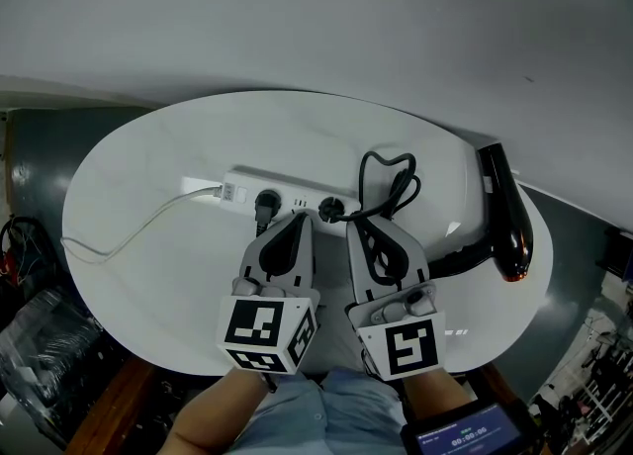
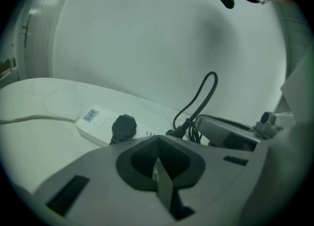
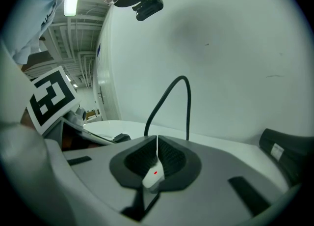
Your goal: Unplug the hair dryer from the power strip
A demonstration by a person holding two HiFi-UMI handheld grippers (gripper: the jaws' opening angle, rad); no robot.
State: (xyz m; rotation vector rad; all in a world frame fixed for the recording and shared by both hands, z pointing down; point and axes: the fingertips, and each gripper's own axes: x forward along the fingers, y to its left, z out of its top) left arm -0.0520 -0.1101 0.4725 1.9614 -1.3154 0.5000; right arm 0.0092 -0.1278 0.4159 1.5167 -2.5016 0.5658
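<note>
Left gripper (image 1: 296,223) and right gripper (image 1: 373,232) sit closed, empty, near the power strip (image 1: 289,189).

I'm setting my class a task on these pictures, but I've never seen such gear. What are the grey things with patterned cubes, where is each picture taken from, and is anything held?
There is no robot: a person holds two hand tools, each a gripper with two jaws and a marker cube. One picture comes from a camera on the person's head, looking down; the other two from cameras riding on each gripper. On the white table lie a white power strip with two black plugs in it, a looping black cord, and a dark hair dryer at the right. The left gripper and right gripper both point toward the strip, jaws together, holding nothing.
</note>
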